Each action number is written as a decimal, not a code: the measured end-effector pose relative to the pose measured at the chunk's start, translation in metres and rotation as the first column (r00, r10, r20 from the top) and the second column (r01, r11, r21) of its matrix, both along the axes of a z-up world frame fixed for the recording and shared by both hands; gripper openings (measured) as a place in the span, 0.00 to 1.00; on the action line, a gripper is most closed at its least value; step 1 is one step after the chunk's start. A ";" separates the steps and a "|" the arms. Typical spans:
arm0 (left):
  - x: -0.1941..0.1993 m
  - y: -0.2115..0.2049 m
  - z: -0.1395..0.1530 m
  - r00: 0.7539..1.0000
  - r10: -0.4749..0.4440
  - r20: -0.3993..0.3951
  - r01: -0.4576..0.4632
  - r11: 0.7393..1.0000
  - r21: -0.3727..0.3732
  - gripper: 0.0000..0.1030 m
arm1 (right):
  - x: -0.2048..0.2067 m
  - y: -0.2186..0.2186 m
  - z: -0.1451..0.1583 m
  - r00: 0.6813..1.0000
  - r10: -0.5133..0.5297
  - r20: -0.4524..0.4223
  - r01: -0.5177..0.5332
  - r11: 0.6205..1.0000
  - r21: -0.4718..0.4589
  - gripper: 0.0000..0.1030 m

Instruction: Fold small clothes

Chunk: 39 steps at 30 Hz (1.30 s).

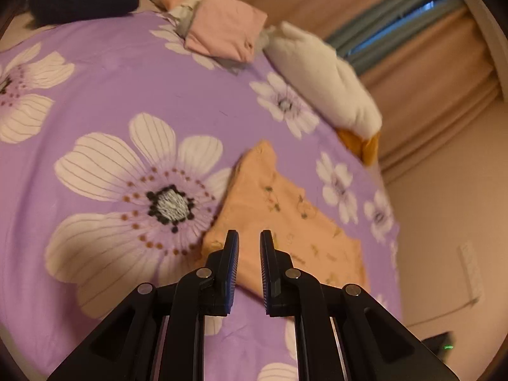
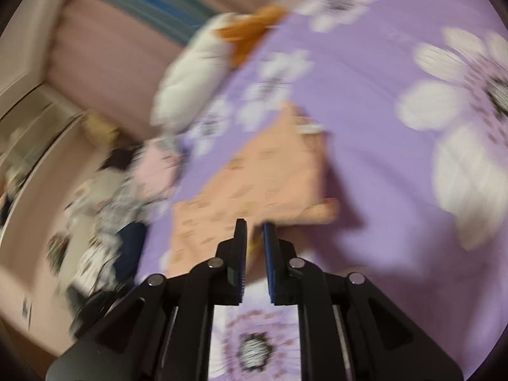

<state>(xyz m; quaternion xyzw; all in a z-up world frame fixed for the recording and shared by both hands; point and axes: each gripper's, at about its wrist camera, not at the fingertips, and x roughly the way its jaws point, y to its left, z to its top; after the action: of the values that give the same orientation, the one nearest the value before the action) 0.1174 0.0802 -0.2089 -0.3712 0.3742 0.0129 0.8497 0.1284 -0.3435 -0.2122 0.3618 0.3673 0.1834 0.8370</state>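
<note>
Left wrist view showed my left gripper (image 1: 249, 238) pressed nearly together, holding nothing, above the peach garment (image 1: 285, 219), folded flat near the bed (image 1: 127, 73) edge. My right gripper (image 2: 255, 227) was likewise empty. Pink clothes (image 1: 222, 31) lay folded at the far edge; I judged this piece finished.

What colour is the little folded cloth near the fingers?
Peach-orange folded cloth with tiny printed figures; the left wrist view shows it best.
</note>
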 end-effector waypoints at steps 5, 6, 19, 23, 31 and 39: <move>0.029 -0.017 -0.045 0.985 -0.093 -0.147 0.063 0.978 -0.197 0.08 | -0.003 0.020 0.011 0.978 0.178 0.104 -0.186 0.980 0.065 0.24; 0.031 -0.019 -0.051 0.979 -0.082 -0.186 0.048 0.982 -0.180 0.08 | 0.000 0.019 0.009 0.987 0.143 0.079 -0.146 0.989 0.032 0.24; 0.002 -0.016 -0.023 0.987 -0.004 -0.158 0.002 1.000 -0.014 0.09 | 0.021 0.004 -0.024 0.982 -0.072 -0.174 0.045 0.986 -0.158 0.23; 0.030 -0.028 -0.006 0.990 -0.054 -0.133 0.057 0.998 0.024 0.09 | 0.030 0.016 -0.005 0.997 -0.009 -0.083 -0.002 0.991 -0.135 0.23; 0.071 -0.061 -0.039 0.931 0.044 -0.363 0.093 0.932 0.350 0.09 | 0.061 0.041 -0.039 0.970 -0.031 -0.242 -0.024 0.975 -0.220 0.20; 0.056 -0.043 -0.039 0.939 0.050 -0.342 0.045 0.964 0.263 0.09 | 0.053 0.025 -0.046 0.962 -0.024 -0.272 -0.008 0.993 -0.119 0.20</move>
<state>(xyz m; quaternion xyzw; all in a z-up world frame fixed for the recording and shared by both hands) 0.1731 0.0368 -0.2474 -0.2459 0.5117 0.1292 0.8130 0.1815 -0.3183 -0.2580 0.3345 0.4877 0.1062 0.7994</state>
